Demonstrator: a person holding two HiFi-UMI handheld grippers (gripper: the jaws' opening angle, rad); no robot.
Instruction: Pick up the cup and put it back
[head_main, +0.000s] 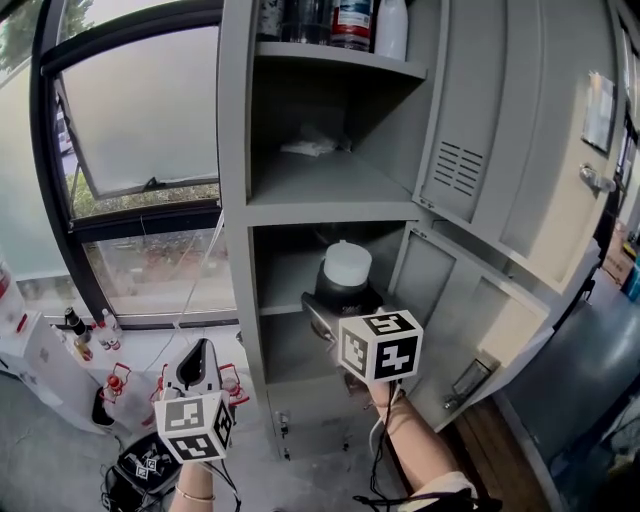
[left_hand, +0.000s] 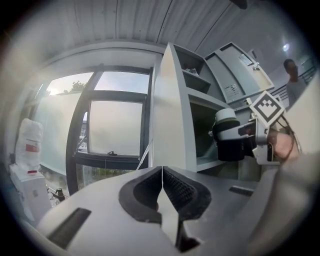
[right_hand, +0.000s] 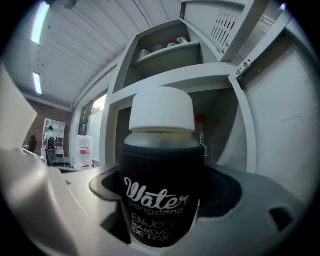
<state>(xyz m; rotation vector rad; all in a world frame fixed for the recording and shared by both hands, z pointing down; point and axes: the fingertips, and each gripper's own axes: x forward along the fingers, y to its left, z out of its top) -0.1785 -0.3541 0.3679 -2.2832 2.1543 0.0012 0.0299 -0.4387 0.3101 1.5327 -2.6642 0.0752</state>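
The cup (head_main: 345, 272) is a bottle with a white lid and a black sleeve printed "Water". It stands upright at the mouth of the grey cabinet's lower compartment (head_main: 290, 345). My right gripper (head_main: 338, 302) is shut on its sleeve, and in the right gripper view the cup (right_hand: 162, 180) fills the space between the fingers (right_hand: 107, 186). I cannot tell whether its base touches the shelf. My left gripper (head_main: 201, 350) hangs low to the left of the cabinet, its jaws shut (left_hand: 162, 176) on nothing. From the left gripper view the cup (left_hand: 229, 135) shows at the right.
The cabinet's open lower door (head_main: 470, 310) swings out to the right. Bottles (head_main: 340, 20) line the top shelf, and a white crumpled thing (head_main: 310, 145) lies on the middle shelf. A red-capped bottle (right_hand: 200, 135) stands behind the cup. Small bottles (head_main: 85, 335) sit under the window (head_main: 140, 110).
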